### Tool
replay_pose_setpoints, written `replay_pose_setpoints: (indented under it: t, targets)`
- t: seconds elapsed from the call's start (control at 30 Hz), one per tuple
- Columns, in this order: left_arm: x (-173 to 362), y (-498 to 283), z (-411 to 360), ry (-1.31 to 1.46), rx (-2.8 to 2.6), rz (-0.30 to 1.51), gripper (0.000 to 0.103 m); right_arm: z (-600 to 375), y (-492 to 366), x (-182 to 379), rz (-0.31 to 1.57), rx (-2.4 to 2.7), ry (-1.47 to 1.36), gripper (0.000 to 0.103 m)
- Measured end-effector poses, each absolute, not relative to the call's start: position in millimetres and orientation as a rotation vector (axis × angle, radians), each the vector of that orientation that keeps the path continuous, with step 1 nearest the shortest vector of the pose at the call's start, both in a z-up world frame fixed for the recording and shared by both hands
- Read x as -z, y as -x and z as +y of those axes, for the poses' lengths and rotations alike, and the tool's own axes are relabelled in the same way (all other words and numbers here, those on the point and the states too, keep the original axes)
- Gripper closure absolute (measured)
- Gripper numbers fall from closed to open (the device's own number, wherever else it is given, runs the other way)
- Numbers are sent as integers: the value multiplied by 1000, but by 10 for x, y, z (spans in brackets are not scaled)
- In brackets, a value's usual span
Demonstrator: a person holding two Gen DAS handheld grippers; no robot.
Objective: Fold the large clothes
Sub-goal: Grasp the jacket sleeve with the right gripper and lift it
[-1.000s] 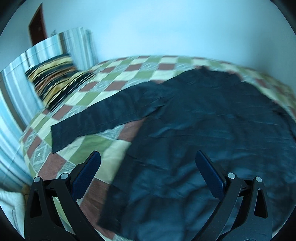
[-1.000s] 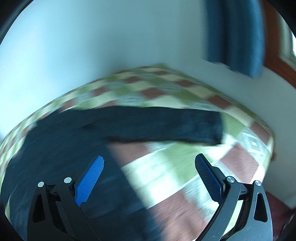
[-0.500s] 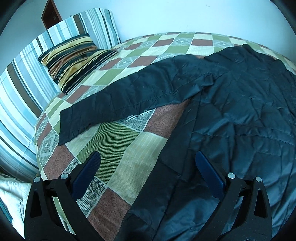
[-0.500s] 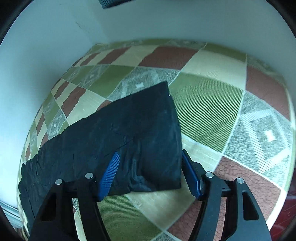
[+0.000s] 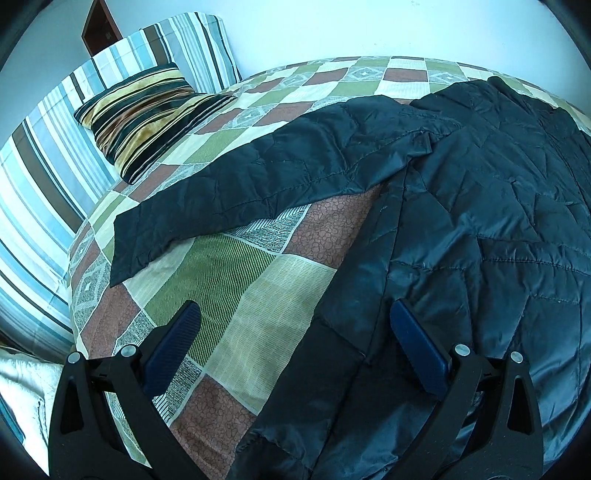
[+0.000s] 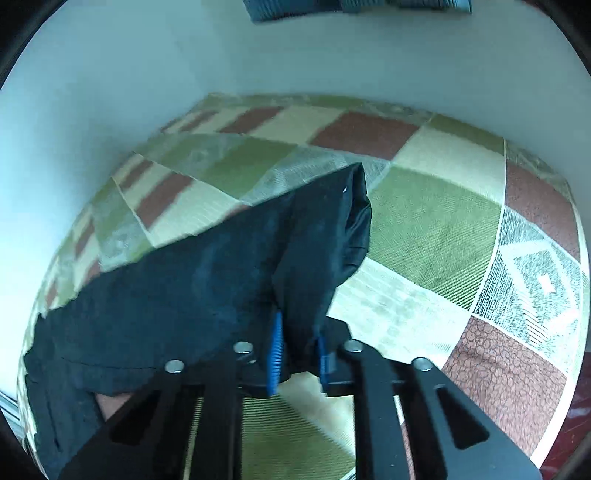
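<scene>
A large dark quilted jacket (image 5: 480, 229) lies spread flat on the checkered bedspread (image 5: 236, 295). Its one sleeve (image 5: 258, 184) stretches out to the left toward the pillow. My left gripper (image 5: 295, 332) is open and empty, held over the jacket's side hem near the bed's front. In the right wrist view my right gripper (image 6: 297, 347) is shut on the cuff end of the other sleeve (image 6: 229, 273), which is bunched and lifted off the bedspread (image 6: 436, 229).
A yellow and black striped pillow (image 5: 147, 118) leans on blue striped pillows (image 5: 48, 155) at the left. A pale wall (image 6: 110, 92) runs close along the far side of the bed. Blue cloth (image 6: 354, 5) hangs at the top.
My right gripper has closed on the sleeve cuff and lifted it, bunching the cloth. My left gripper has stayed open and moved slightly closer to the jacket's hem.
</scene>
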State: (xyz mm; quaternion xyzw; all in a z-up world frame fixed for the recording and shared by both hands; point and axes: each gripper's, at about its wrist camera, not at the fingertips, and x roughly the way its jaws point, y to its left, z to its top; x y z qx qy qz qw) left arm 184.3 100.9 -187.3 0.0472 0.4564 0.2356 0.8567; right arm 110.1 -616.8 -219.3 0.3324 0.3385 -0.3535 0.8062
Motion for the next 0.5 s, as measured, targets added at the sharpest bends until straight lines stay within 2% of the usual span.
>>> replay_pose_setpoints:
  t: [0.27,0.5]
  targets:
    - [1921,-1828,1014,-91,-489,943,2,-5427,-1425,1290,546,597,-579,94]
    - [1960,-1819,1060,-59,-475,941,2,-4387,-2208,884,533,368,-452,96]
